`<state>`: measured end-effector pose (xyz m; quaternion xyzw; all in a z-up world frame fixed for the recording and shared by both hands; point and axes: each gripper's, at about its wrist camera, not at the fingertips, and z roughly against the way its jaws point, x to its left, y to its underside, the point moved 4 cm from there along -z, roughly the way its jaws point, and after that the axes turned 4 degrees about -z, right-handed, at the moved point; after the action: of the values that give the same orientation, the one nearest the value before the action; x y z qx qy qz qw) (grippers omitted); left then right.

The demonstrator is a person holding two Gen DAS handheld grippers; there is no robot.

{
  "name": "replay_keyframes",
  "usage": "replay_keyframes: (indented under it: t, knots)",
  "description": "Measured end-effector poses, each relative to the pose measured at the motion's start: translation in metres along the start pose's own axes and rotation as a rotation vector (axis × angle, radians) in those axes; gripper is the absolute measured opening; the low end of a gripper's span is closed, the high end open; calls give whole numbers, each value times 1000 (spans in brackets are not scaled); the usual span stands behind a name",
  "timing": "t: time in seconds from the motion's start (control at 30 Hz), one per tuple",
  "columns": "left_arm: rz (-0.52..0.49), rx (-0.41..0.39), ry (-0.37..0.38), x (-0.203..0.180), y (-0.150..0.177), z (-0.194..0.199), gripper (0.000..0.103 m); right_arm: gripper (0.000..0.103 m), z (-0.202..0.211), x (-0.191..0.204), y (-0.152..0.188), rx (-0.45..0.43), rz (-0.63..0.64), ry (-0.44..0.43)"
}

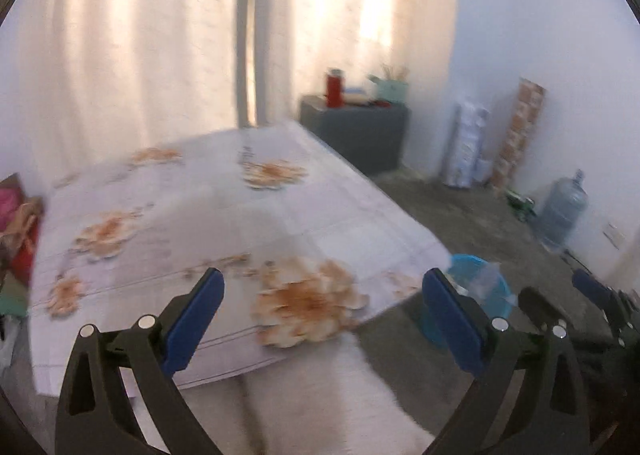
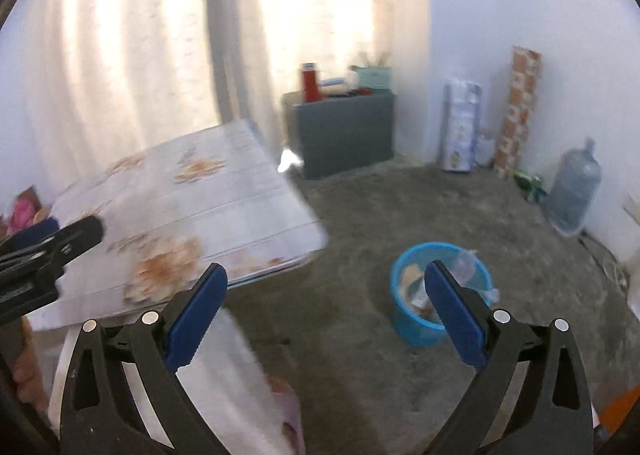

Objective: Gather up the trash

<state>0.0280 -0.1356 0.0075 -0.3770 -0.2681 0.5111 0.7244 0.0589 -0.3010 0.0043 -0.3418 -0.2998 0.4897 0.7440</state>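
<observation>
Hovering wide-spread and empty: left gripper (image 1: 322, 321) and right gripper (image 2: 326, 315). Standing on the floor at two o'clock from the right fingers (image 2: 454, 309): round blue plastic trash basket (image 2: 416, 329), part-filled; nearer the right. Flower-patterned worktop (image 2: 224, 199) showing no trash.

We see pale curtains (image 2: 132, 67) across back wall, daylight glowing through. White wall (image 2: 520, 7) on right. Rough grey concrete floor (image 2: 380, 207). Counter (image 1: 224, 215) under flowered cloth, tilted in view. Dark grey cabinet (image 2: 344, 131) in corner, red flask (image 2: 310, 83) and mint box (image 2: 374, 77) on top. Against right wall: white printed pack (image 2: 460, 127), brick-patterned roll (image 2: 518, 111) leaning upright, big water jug (image 2: 576, 191) on floor.
</observation>
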Motion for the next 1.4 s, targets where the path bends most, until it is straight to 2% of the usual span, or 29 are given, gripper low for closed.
replay_keyframes:
  t: [0.13, 0.2, 0.33, 0.4, 0.47, 0.63, 0.83, 1.0, 1.17, 1.4]
  knots:
    - [9, 19, -146, 13, 15, 3, 97, 95, -1, 16, 8, -6, 22, 22]
    - [21, 25, -173, 21, 21, 4, 97, 95, -1, 19, 10, -6, 35, 49]
    - [31, 24, -145, 29, 29, 10, 97, 95, 11, 31, 20, -25, 52, 114]
    - [11, 26, -130, 22, 29, 9, 97, 95, 16, 33, 24, -35, 78, 175]
    - [-1, 31, -118, 15, 30, 13, 97, 95, 19, 36, 30, -25, 90, 201]
    - [15, 70, -112, 7, 28, 7, 97, 95, 20, 28, 31, -11, 66, 213]
    - [63, 72, -77, -2, 30, 5, 97, 95, 20, 17, 33, 19, 39, 238]
    - [2, 120, -63, -19, 34, -1, 97, 95, 18, 5, 39, 62, 12, 281]
    - [-43, 145, -94, -32, 42, -2, 97, 95, 23, -5, 42, 62, -19, 331]
    - [-62, 158, -157, -37, 47, 0, 97, 95, 29, -21, 49, 71, -59, 357]
